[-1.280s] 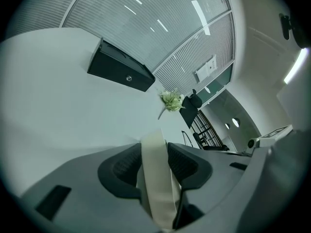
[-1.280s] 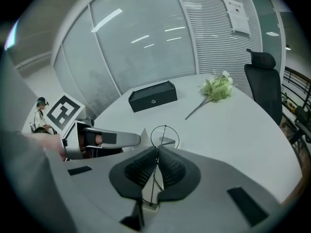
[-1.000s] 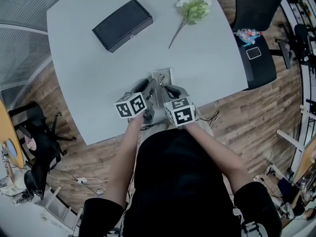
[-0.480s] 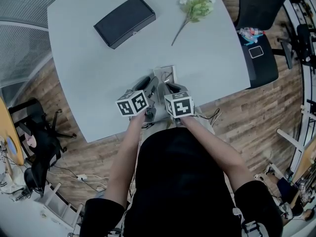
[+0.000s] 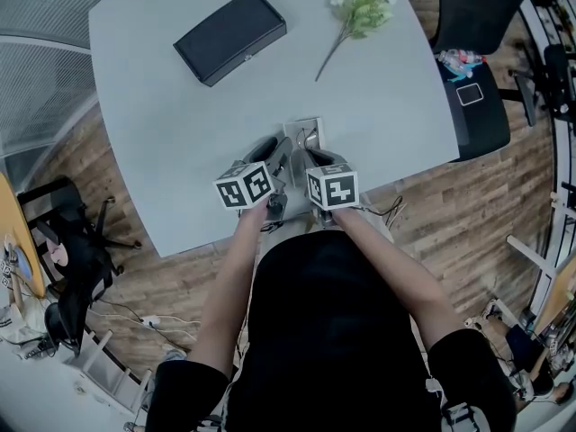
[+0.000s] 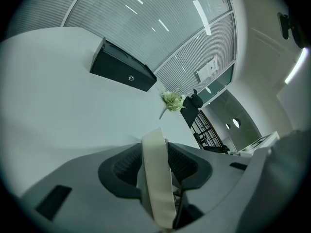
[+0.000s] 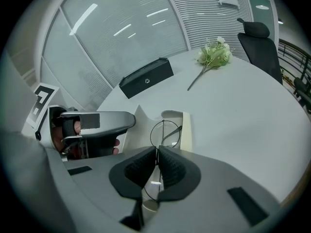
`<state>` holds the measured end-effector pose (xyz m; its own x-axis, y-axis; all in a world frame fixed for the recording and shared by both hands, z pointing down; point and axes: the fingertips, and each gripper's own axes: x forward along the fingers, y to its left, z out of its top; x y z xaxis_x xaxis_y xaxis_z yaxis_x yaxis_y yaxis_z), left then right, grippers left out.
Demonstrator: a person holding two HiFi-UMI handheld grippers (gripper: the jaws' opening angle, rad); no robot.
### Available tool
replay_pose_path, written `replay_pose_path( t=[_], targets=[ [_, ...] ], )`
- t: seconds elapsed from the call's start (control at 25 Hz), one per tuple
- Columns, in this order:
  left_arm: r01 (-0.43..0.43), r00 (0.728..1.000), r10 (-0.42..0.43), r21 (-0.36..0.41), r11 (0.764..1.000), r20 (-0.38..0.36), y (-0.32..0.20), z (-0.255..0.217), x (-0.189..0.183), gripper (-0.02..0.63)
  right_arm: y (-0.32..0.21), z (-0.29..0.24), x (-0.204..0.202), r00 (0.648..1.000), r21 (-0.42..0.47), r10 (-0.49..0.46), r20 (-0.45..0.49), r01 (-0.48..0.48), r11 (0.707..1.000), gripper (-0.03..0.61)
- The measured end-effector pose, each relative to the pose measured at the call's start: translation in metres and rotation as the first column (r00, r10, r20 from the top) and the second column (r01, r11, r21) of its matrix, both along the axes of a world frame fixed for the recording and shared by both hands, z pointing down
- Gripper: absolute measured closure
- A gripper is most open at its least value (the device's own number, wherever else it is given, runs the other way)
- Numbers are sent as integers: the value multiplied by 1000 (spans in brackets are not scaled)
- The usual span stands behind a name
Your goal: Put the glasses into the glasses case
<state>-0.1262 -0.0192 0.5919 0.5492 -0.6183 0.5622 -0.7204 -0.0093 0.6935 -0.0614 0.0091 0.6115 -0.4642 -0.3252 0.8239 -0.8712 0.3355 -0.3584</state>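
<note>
A white glasses case (image 5: 307, 130) lies open near the table's front edge. My left gripper (image 5: 279, 156) is shut on its cream wall (image 6: 156, 178), which stands between the pads (image 6: 127, 165). Thin wire-rimmed glasses (image 7: 163, 132) hang over the case's open tray (image 7: 184, 130). My right gripper (image 7: 157, 165) holds them by the frame between the lenses. Its jaws are opening slightly, and the wire is still pinched between the pads. In the right gripper view, the left gripper (image 7: 95, 124) sits just left of the case. In the head view, the right gripper (image 5: 311, 157) is beside the left one.
A black box (image 5: 230, 36) lies at the table's far left, also seen as the black box (image 6: 121, 72) in the left gripper view. A flower sprig (image 5: 357, 14) lies at the far right. A black office chair (image 5: 472, 7) and a side seat with a phone (image 5: 468, 94) stand to the right of the table.
The right gripper has rolled so that its marker cube now faces the camera squarely. It sits a little nearer the case. The left gripper and the case have stayed in place.
</note>
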Motion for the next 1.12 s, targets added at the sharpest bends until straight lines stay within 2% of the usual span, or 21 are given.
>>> replay_pose_path(
  t=[0.24, 0.44, 0.68, 1.0, 1.12],
  targets=[
    [-4, 1000, 4, 1, 1000, 5, 1, 2, 3, 436, 1, 1, -2, 996, -23, 32, 87, -30, 999, 535],
    [-6, 1000, 6, 6, 1000, 3, 0, 0, 4, 436, -1, -5, 4, 997, -1, 41, 72, -41, 999, 529],
    [-21, 1000, 21, 14, 1000, -3, -2, -1, 12, 436, -6, -14, 14, 994, 38, 49, 98, -53, 998, 531],
    [-50, 999, 50, 15, 999, 7, -4, -2, 28, 436, -15, -41, 50, 997, 147, 42, 66, -51, 988, 531],
    [-52, 999, 52, 10, 999, 17, -6, -2, 34, 436, -14, -43, 68, 996, 152, 55, 63, -64, 986, 534]
  ],
)
